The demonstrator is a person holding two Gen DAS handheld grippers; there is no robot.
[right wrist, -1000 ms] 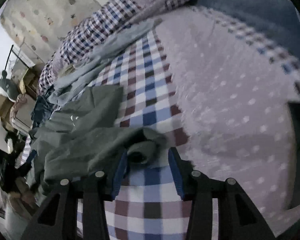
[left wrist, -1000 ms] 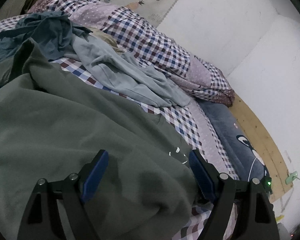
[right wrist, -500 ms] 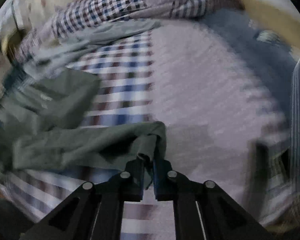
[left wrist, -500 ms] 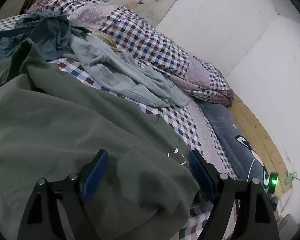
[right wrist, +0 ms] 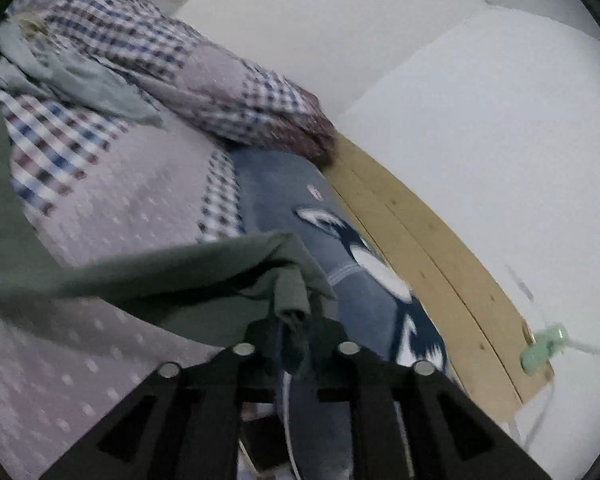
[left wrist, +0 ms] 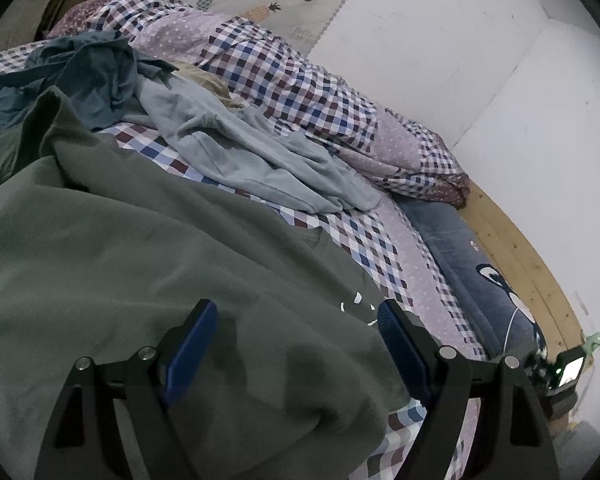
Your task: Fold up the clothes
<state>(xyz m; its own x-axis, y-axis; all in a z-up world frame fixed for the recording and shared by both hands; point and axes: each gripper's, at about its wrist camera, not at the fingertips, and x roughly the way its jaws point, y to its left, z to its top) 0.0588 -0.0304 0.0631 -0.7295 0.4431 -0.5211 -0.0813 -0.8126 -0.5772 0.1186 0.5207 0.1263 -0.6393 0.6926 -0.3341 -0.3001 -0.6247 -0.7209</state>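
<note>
A dark green garment (left wrist: 120,264) lies spread over the checked bedsheet (left wrist: 364,236). My left gripper (left wrist: 296,308) stands open just above it, blue pads wide apart, cloth beneath them. In the right wrist view a bunched edge of the same green garment (right wrist: 160,280) is pinched in my right gripper (right wrist: 294,322) and hangs lifted off the bed; the jaws are opening slightly with the cloth still between them. A light grey-blue garment (left wrist: 240,152) and a dark teal one (left wrist: 88,68) lie crumpled further back.
A rolled checked quilt (left wrist: 300,80) runs along the white wall. A blue pillow (right wrist: 284,184) with a cartoon print sits by the wooden bed frame (right wrist: 420,232). A green clip (right wrist: 544,344) with a cord hangs at the frame's end.
My right gripper closed on the green garment's bunched edge, then lifted it and swung towards the pillow and wall. The left gripper stayed still and open.
</note>
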